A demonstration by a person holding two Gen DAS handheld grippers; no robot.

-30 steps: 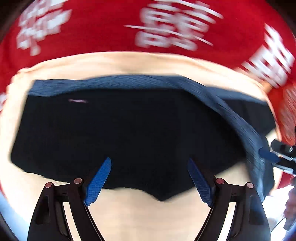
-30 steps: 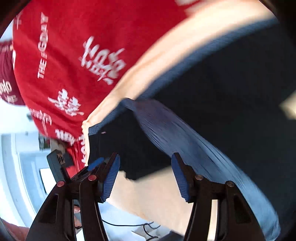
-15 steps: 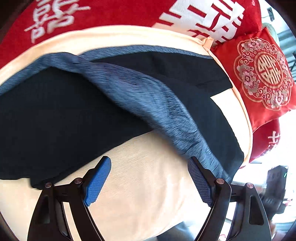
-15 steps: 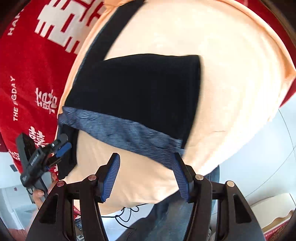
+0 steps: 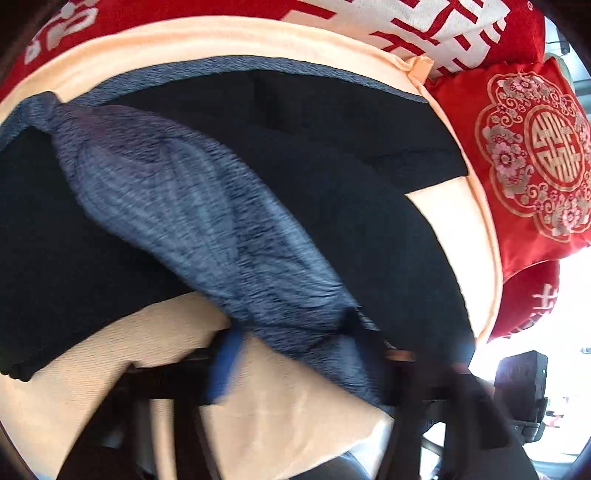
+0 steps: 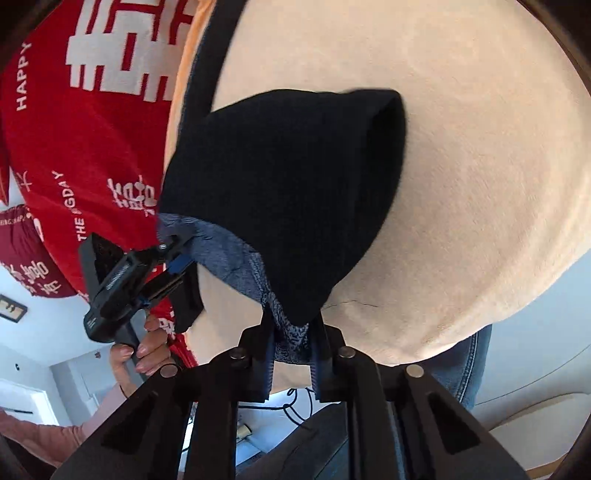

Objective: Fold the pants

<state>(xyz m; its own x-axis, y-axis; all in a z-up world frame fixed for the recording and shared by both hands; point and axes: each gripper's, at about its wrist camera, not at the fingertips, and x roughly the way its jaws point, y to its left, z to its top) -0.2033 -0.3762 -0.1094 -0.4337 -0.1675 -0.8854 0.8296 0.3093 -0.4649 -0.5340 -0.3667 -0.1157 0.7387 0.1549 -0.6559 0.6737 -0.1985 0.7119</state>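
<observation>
Nearest in the right wrist view, the right tongs are pinched tight on the pants, gripping the blue-grey waistband at its near end. The dark pants hang up from that grip and drape over the peach cushion. To the left, the left tongs bite the other end of the same waistband, held by a hand.

In the left wrist view, the left tongs are blurry, but their two arms are closed in on the waistband, which bunches up between them. The pants spread out dark across the peach cushion, from near to far. Beyond the cushion lies a red blanket with white signs, and at the far right sits a red pillow with a gold flower ring.
</observation>
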